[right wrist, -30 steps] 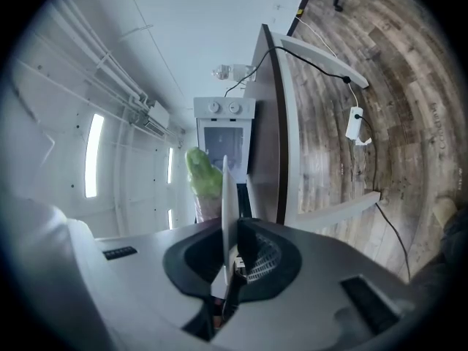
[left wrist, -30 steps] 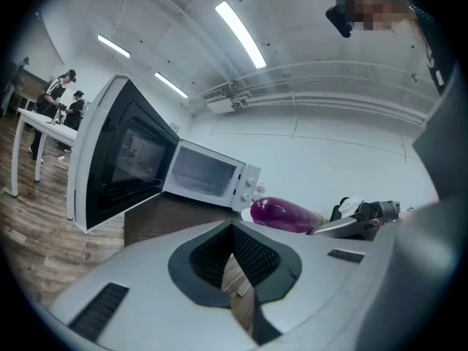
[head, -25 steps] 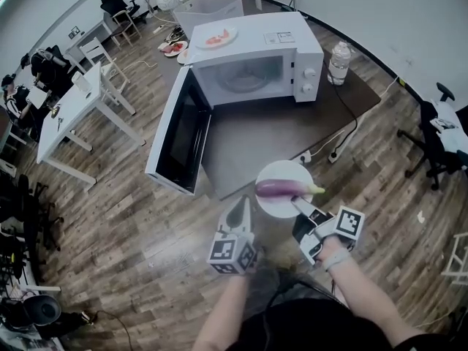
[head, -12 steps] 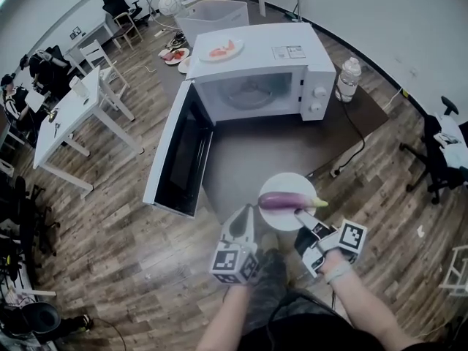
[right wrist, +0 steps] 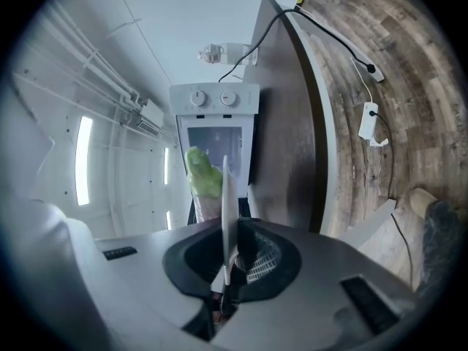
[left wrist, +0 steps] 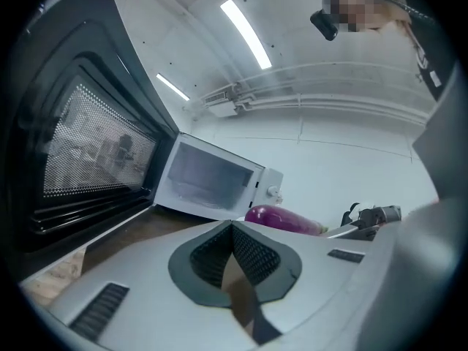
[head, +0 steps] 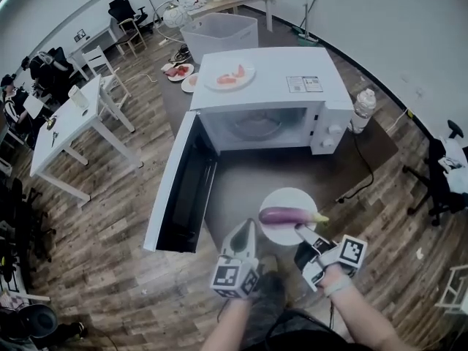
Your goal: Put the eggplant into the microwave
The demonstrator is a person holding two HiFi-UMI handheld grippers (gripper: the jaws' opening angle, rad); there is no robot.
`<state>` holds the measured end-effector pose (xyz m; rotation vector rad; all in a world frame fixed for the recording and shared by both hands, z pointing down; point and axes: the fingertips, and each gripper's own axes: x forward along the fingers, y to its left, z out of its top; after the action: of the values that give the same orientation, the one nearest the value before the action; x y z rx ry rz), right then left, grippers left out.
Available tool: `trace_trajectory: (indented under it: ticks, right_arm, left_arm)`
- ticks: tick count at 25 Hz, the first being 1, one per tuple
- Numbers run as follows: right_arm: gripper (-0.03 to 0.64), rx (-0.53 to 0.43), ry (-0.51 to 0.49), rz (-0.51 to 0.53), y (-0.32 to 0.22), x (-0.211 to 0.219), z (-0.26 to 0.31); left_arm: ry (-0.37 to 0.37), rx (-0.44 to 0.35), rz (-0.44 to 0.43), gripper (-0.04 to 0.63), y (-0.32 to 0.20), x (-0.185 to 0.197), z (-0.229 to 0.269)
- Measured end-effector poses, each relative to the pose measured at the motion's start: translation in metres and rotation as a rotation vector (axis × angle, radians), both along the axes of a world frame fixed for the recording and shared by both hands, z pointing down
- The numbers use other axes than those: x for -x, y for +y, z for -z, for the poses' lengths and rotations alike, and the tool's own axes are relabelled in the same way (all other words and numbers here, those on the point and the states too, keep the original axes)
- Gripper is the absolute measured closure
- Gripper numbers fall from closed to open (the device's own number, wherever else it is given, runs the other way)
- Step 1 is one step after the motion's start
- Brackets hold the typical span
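Purple eggplant (head: 287,216) lies on white plate (head: 281,197) gripped by right tool (head: 301,230).

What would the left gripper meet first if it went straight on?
Likely the open microwave's front; the eggplant lies just right of that line, though depth is unclear.

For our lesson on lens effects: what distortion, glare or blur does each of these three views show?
Head view: fisheye bends the floorboards around the microwave. Left gripper view: dark rounded corners, ceiling lights glare white. Right gripper view: scene turned sideways, eggplant soft-focused beside the plate.
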<state>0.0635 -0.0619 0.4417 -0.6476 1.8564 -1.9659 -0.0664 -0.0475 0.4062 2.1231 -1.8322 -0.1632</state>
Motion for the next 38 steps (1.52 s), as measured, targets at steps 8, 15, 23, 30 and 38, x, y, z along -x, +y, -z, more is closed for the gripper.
trace_trajectory:
  ticks: [8, 15, 23, 30, 38]
  right_arm:
    - [0.597, 0.003, 0.016, 0.000, -0.053, 0.018, -0.003]
    - [0.596, -0.001, -0.018, -0.020, -0.099, 0.041, -0.001]
    - [0.595, 0.005, -0.020, -0.040, -0.138, 0.057, -0.011]
    - [0.596, -0.005, -0.020, -0.047, -0.160, 0.066, -0.011]
    - [0.595, -0.007, -0.004, -0.027, -0.182, 0.085, -0.015]
  left_arm:
    - [0.007, -0.005, -0.002, 0.595, -0.049, 0.017, -0.006]
    - [0.026, -0.028, 0.007, 0.595, -0.085, 0.039, -0.009]
    - [0.067, -0.032, 0.030, 0.595, -0.114, 0.046, -0.022]
    - [-0.001, -0.042, 0.030, 0.595, -0.129, 0.037, -0.020]
    - [-0.013, 0.001, 0.079, 0.595, -0.143, 0.040, -0.029]
